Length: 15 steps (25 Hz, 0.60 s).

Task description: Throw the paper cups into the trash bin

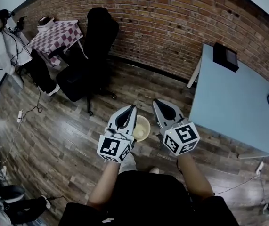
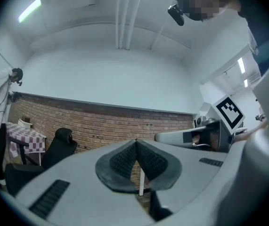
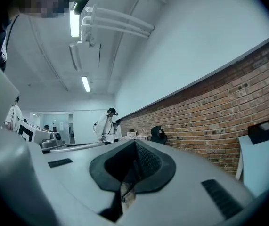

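In the head view a cream paper cup (image 1: 142, 128) shows mouth-up between my two grippers, above the wooden floor. My left gripper (image 1: 132, 107) points level at the brick wall, and its jaws are pressed together with nothing between them (image 2: 135, 142). Just right of the cup, my right gripper (image 1: 157, 102) is also level. In the right gripper view its jaws (image 3: 135, 144) meet at the tips, and a beige paper edge, the cup (image 3: 126, 195), is pinched low between them. No trash bin shows in any view.
A black office chair (image 1: 88, 60) stands ahead on the left. Behind it is a checkered table (image 1: 59, 34), with a person in a white coat (image 1: 4, 46) nearby. A pale blue table (image 1: 233, 102) with a black box (image 1: 225, 56) is on the right. Cables (image 1: 23, 114) lie on the floor.
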Each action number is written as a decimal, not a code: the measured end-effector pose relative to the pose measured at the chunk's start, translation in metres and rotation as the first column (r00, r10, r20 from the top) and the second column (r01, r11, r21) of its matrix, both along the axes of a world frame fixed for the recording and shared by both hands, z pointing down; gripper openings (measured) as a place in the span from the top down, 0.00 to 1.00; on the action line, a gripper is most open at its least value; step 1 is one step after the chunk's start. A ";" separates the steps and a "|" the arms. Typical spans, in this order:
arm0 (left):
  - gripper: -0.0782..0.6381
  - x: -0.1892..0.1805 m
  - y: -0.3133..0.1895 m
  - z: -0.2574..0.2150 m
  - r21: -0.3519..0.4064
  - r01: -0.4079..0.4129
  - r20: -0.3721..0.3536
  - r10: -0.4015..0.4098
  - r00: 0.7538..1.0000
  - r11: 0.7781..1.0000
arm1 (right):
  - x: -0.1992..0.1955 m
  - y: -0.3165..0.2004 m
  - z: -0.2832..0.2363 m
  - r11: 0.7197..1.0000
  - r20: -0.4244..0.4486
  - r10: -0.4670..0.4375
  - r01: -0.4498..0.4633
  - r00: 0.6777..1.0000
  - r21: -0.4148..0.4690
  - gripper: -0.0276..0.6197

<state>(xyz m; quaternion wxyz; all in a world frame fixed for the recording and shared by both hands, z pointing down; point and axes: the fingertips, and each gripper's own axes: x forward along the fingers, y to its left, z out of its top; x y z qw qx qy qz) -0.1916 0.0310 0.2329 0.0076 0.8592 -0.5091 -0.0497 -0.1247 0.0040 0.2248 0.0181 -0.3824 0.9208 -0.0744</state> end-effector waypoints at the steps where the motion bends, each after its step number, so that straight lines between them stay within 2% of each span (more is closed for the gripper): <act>1: 0.88 0.004 0.004 0.000 0.002 -0.002 0.000 0.002 1.000 1.000 | 0.003 0.004 0.000 1.000 -0.001 0.000 0.000 1.000 0.001 0.95; 15: 0.88 0.050 0.046 0.003 0.004 -0.018 0.013 0.018 1.000 1.000 | 0.046 0.047 0.002 1.000 0.007 0.012 -0.012 1.000 0.009 0.95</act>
